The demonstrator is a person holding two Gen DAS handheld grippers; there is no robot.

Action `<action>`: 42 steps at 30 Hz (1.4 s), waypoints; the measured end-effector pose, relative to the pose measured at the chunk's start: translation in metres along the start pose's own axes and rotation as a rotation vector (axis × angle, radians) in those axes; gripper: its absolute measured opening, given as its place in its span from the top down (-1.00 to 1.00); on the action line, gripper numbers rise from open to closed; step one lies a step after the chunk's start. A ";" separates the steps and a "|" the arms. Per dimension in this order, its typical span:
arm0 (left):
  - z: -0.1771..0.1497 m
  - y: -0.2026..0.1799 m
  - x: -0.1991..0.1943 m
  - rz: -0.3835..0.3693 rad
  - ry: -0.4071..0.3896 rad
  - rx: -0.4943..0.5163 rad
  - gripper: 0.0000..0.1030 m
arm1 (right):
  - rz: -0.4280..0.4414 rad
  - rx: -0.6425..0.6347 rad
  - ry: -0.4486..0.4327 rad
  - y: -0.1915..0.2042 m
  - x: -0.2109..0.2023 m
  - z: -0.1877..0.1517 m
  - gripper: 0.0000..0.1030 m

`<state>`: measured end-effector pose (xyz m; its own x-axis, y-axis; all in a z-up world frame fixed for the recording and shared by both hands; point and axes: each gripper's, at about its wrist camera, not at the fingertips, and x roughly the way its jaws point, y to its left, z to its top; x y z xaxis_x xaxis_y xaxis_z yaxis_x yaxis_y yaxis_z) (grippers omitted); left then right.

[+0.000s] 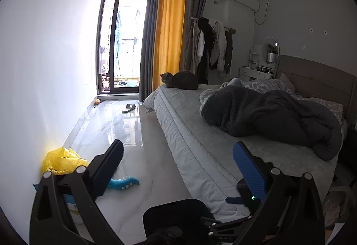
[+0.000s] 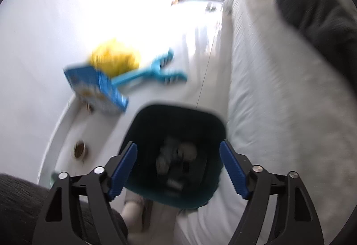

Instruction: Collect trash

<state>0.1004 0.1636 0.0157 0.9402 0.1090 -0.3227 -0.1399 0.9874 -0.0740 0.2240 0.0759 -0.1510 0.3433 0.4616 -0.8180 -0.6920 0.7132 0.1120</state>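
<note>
In the right wrist view a dark teal trash bin (image 2: 178, 118) stands on the floor beside the bed, with crumpled trash (image 2: 176, 158) at its bottom. My right gripper (image 2: 177, 145) hangs open right over the bin's mouth, with nothing between its blue pads. A yellow plastic bag (image 2: 113, 58) and a blue-and-white box (image 2: 96, 86) lie by the wall. My left gripper (image 1: 178, 145) is wide open and empty and points along the floor. The yellow bag (image 1: 62, 160) shows just past its left finger, which partly hides the box (image 1: 71, 198).
A blue toy (image 1: 125, 182) lies near the bag. The bed (image 1: 200, 133) fills the right side, with a dark blanket (image 1: 279, 120) and a cat (image 1: 180, 80) on it. A slipper (image 1: 129, 108) lies near the glass door (image 1: 125, 33). A small bowl (image 2: 79, 149) sits by the wall.
</note>
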 end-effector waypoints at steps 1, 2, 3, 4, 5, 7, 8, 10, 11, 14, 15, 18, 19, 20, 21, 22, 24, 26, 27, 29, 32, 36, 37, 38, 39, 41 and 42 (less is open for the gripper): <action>0.000 -0.003 -0.003 0.000 -0.006 -0.001 -0.94 | -0.013 0.022 -0.047 -0.005 -0.018 0.000 -0.69; 0.000 -0.004 -0.006 -0.004 -0.009 -0.004 -0.94 | -0.030 0.034 -0.078 -0.009 -0.031 0.000 -0.74; 0.000 -0.006 -0.009 -0.011 -0.016 -0.010 -0.94 | -0.058 0.042 -0.112 -0.014 -0.045 -0.002 -0.76; -0.001 -0.007 -0.012 -0.020 -0.025 -0.017 -0.94 | -0.097 0.048 -0.158 -0.020 -0.063 -0.005 -0.78; -0.002 -0.010 -0.014 -0.028 -0.027 -0.020 -0.94 | -0.120 0.054 -0.187 -0.025 -0.075 -0.007 -0.78; -0.004 -0.015 -0.016 -0.039 -0.019 -0.006 -0.94 | -0.167 0.079 -0.256 -0.039 -0.105 -0.015 -0.83; -0.005 -0.021 -0.017 -0.045 -0.019 0.013 -0.94 | -0.188 0.093 -0.289 -0.045 -0.120 -0.017 -0.89; -0.006 -0.029 -0.020 -0.043 -0.017 0.040 -0.94 | -0.241 0.125 -0.361 -0.060 -0.153 -0.030 -0.92; -0.006 -0.034 -0.021 -0.039 -0.007 0.058 -0.94 | -0.267 0.140 -0.393 -0.066 -0.170 -0.037 -0.93; -0.008 -0.043 -0.024 -0.044 0.007 0.084 -0.94 | -0.324 0.173 -0.456 -0.080 -0.208 -0.057 -0.94; -0.008 -0.046 -0.026 -0.047 0.002 0.087 -0.94 | -0.339 0.180 -0.476 -0.084 -0.220 -0.065 -0.94; -0.010 -0.054 -0.034 -0.059 -0.008 0.099 -0.94 | -0.383 0.193 -0.528 -0.091 -0.255 -0.085 -0.94; -0.011 -0.058 -0.037 -0.061 -0.009 0.100 -0.94 | -0.403 0.198 -0.547 -0.093 -0.267 -0.093 -0.94; -0.012 -0.059 -0.039 -0.067 -0.009 0.100 -0.94 | -0.414 0.205 -0.558 -0.093 -0.275 -0.099 -0.94; -0.013 -0.061 -0.042 -0.068 -0.010 0.100 -0.94 | -0.423 0.213 -0.571 -0.095 -0.284 -0.106 -0.94; -0.015 -0.063 -0.045 -0.064 -0.012 0.103 -0.94 | -0.432 0.227 -0.586 -0.096 -0.294 -0.115 -0.94; -0.019 -0.066 -0.052 -0.045 -0.019 0.117 -0.94 | -0.452 0.252 -0.610 -0.095 -0.308 -0.130 -0.94; -0.023 -0.067 -0.057 -0.038 -0.022 0.129 -0.94 | -0.468 0.263 -0.617 -0.090 -0.316 -0.144 -0.94; -0.026 -0.068 -0.059 -0.042 -0.020 0.132 -0.94 | -0.480 0.267 -0.615 -0.089 -0.319 -0.152 -0.94; -0.034 -0.067 -0.062 -0.042 -0.009 0.138 -0.94 | -0.497 0.269 -0.613 -0.082 -0.322 -0.166 -0.94; -0.046 -0.064 -0.064 -0.027 0.014 0.139 -0.94 | -0.534 0.278 -0.609 -0.078 -0.329 -0.189 -0.94; -0.044 -0.066 -0.073 -0.036 -0.015 0.124 -0.94 | -0.559 0.293 -0.612 -0.076 -0.328 -0.212 -0.94; -0.045 -0.068 -0.074 -0.040 -0.018 0.130 -0.94 | -0.565 0.287 -0.615 -0.075 -0.327 -0.213 -0.94; -0.047 -0.071 -0.075 -0.045 -0.022 0.140 -0.94 | -0.569 0.276 -0.625 -0.074 -0.328 -0.213 -0.94; -0.048 -0.073 -0.077 -0.051 -0.027 0.147 -0.94 | -0.571 0.266 -0.640 -0.071 -0.331 -0.215 -0.94; -0.049 -0.075 -0.080 -0.050 -0.043 0.160 -0.94 | -0.568 0.261 -0.661 -0.071 -0.334 -0.219 -0.94; -0.049 -0.076 -0.081 -0.048 -0.047 0.164 -0.94 | -0.558 0.262 -0.670 -0.072 -0.336 -0.221 -0.94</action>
<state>0.0194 0.0746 0.0010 0.9586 0.0626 -0.2778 -0.0455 0.9967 0.0677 0.0183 -0.2467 -0.0088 0.9390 0.1649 -0.3017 -0.1760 0.9843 -0.0097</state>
